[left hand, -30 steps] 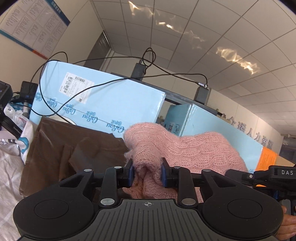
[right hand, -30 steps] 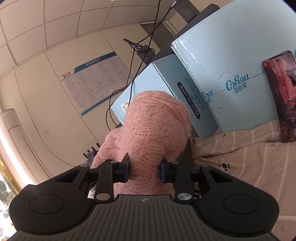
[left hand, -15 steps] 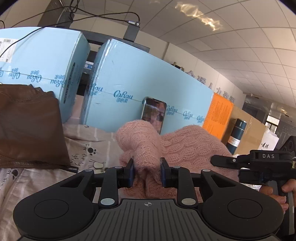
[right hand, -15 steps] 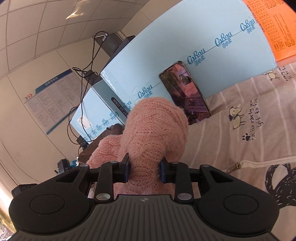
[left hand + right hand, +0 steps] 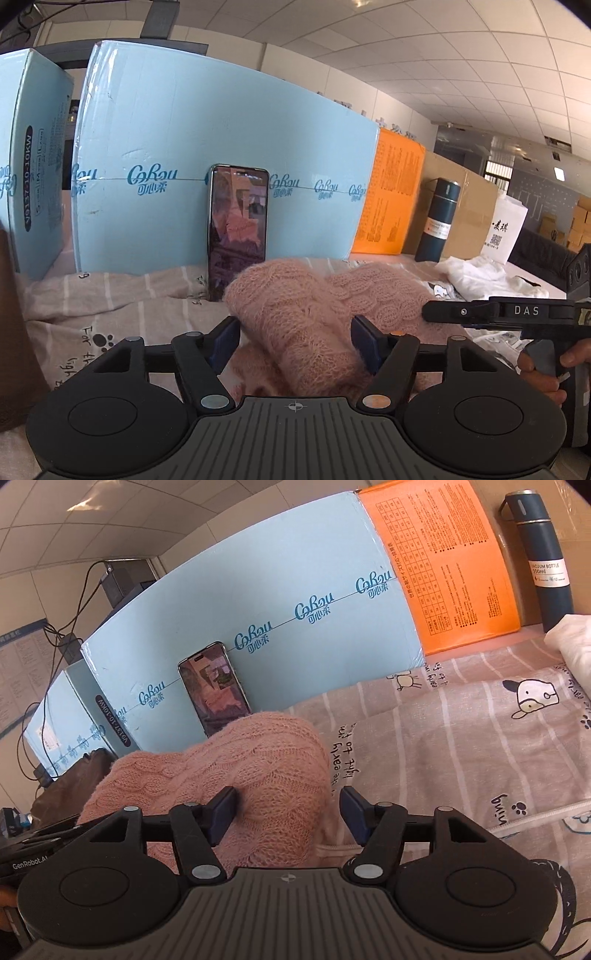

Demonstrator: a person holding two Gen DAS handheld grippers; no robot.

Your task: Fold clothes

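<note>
A pink cable-knit sweater (image 5: 295,314) lies bunched on the striped cartoon-print sheet (image 5: 122,306). My left gripper (image 5: 295,339) straddles one fold of it. Its jaws are opening and the blue pads stand off the knit. In the right wrist view the same sweater (image 5: 240,768) bulges between the jaws of my right gripper (image 5: 288,808), which are also opening. There the left pad still brushes the wool and the right pad is well apart from it. A hand on the right gripper's handle (image 5: 543,365) shows at the right edge of the left wrist view.
A phone (image 5: 238,229) leans upright against a long light-blue carton (image 5: 184,140) just behind the sweater. An orange box (image 5: 450,561) and a dark blue vacuum bottle (image 5: 546,565) stand further right, beside a white garment (image 5: 480,277). A brown garment (image 5: 70,786) lies at the left.
Both grippers swung across and down to the sheet with the sweater. Their jaws, shut on the knit in the earlier frames, have spread wide and the sweater now rests on the bed.
</note>
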